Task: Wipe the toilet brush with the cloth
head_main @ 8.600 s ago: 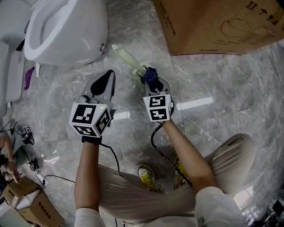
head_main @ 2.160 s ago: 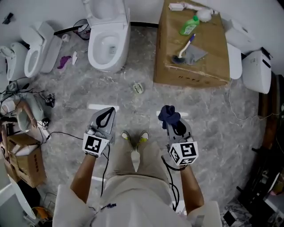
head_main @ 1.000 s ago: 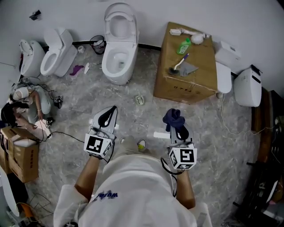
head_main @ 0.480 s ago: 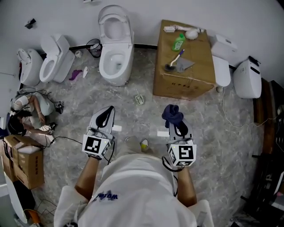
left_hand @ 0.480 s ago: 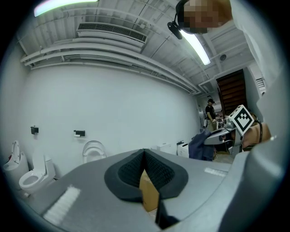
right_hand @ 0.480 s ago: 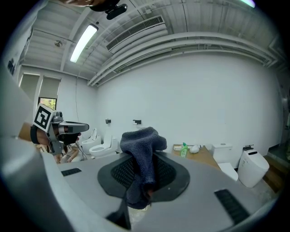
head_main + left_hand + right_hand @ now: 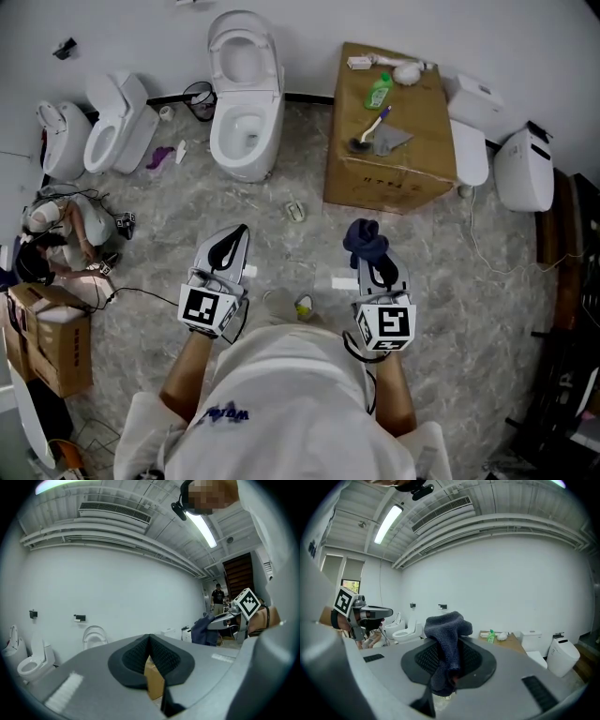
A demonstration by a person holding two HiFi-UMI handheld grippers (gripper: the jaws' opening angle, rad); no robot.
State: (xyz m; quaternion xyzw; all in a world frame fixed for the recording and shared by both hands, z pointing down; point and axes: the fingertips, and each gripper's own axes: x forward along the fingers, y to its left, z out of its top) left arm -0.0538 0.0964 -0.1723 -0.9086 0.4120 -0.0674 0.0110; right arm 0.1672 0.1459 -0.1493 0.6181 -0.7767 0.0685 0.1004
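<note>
Right gripper [image 7: 373, 265] is held at waist height over the grey marbled floor [image 7: 487, 309], jaws closed on a dark blue cloth [image 7: 364, 241]. In the right gripper view the cloth [image 7: 446, 639] is seen pinched between the black pads, with its bunched upper end standing above the jaws and its lower end hanging below them. Left gripper [image 7: 232, 246] is held level with it on the other side of the body, well apart from it. In the left gripper view its jaws [image 7: 150, 643] are seen pressed together at the tips with nothing between them. A cardboard box [image 7: 422, 173] is noted ahead and to the right, against the wall. On its top lie a brush with a blue handle [image 7: 372, 129], a grey rag [image 7: 396, 140] touching it, a green bottle [image 7: 378, 91] and a white item near the far edge. A small pale object [image 7: 295, 212] lies on the floor between the box and the middle toilet [image 7: 238, 103]; it is too small to identify. Two further toilets [image 7: 114, 123] stand to the left. At the far left a person [image 7: 56, 246] is seated on the floor among cables, beside smaller cardboard boxes [image 7: 42, 333].
</note>
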